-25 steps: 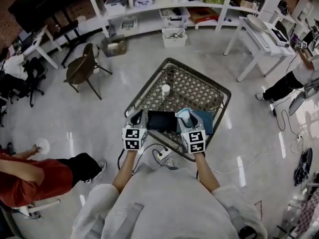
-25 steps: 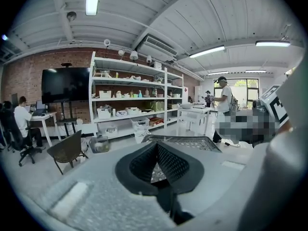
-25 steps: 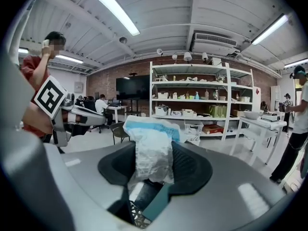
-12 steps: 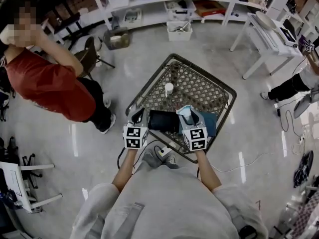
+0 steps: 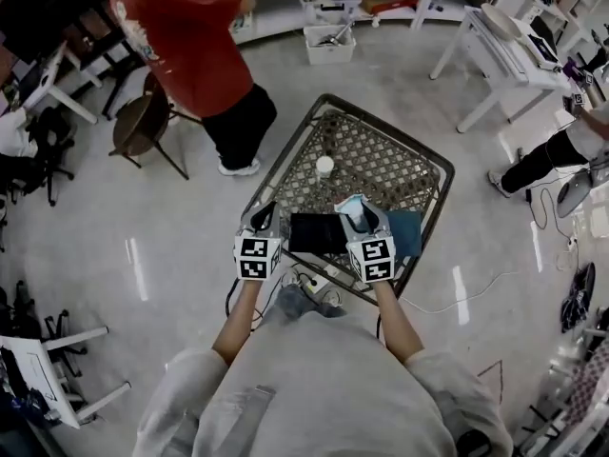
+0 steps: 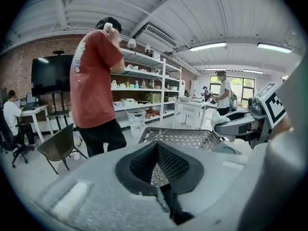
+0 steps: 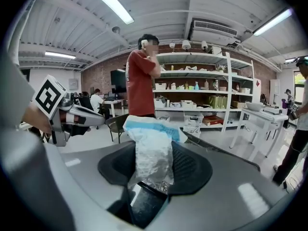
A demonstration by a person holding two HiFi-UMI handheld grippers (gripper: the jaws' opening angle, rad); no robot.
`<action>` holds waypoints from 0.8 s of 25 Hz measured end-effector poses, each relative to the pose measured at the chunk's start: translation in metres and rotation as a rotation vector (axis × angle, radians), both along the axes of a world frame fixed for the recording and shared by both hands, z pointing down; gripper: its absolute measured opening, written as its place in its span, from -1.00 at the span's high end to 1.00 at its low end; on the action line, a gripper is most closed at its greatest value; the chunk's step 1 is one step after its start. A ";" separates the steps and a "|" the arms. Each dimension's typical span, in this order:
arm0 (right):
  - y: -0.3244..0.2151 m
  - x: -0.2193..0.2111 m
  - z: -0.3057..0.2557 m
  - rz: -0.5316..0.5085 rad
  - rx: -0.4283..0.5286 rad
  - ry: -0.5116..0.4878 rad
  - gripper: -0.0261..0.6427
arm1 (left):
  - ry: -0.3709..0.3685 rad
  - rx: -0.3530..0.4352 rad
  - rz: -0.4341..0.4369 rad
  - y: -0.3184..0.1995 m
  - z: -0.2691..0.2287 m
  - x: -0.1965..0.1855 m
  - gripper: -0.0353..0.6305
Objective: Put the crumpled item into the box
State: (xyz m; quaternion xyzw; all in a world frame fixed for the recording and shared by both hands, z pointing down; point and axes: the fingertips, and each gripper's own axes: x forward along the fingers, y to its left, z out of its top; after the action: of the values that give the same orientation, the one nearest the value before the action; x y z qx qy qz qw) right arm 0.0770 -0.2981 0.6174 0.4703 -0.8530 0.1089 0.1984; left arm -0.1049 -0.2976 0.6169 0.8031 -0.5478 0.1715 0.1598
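The crumpled item [image 5: 354,209], a white and blue foil wrapper, sticks up from my right gripper [image 5: 362,219], which is shut on it. In the right gripper view the crumpled item [image 7: 153,141] fills the gap between the dark pads. The black box [image 5: 317,233] lies on the near part of the lattice table [image 5: 381,165], between my two grippers. My left gripper [image 5: 261,217] hangs at the box's left end with its jaws together and nothing in them. In the left gripper view my left gripper [image 6: 157,159] frames only the table top.
A teal lid [image 5: 407,233] lies right of the box. A small white cup [image 5: 324,165] stands mid-table. A person in a red shirt [image 5: 190,36] stands behind the table's far left corner, beside a brown chair [image 5: 138,127]. Shelves and white desks line the back and right.
The person in the red shirt has walked from the left side round to behind the table. Both grippers have stayed nearly where they were, the right still holding the wrapper.
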 end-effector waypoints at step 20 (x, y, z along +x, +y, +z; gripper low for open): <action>0.027 -0.001 0.085 0.048 -0.186 0.068 0.37 | 0.031 -0.140 0.105 0.005 0.071 0.011 0.88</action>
State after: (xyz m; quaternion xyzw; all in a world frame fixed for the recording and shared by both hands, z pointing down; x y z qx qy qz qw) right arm 0.0756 -0.2710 0.7022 0.4734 -0.8206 0.1763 0.2673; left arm -0.0938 -0.2929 0.6881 0.8202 -0.4889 0.2050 0.2150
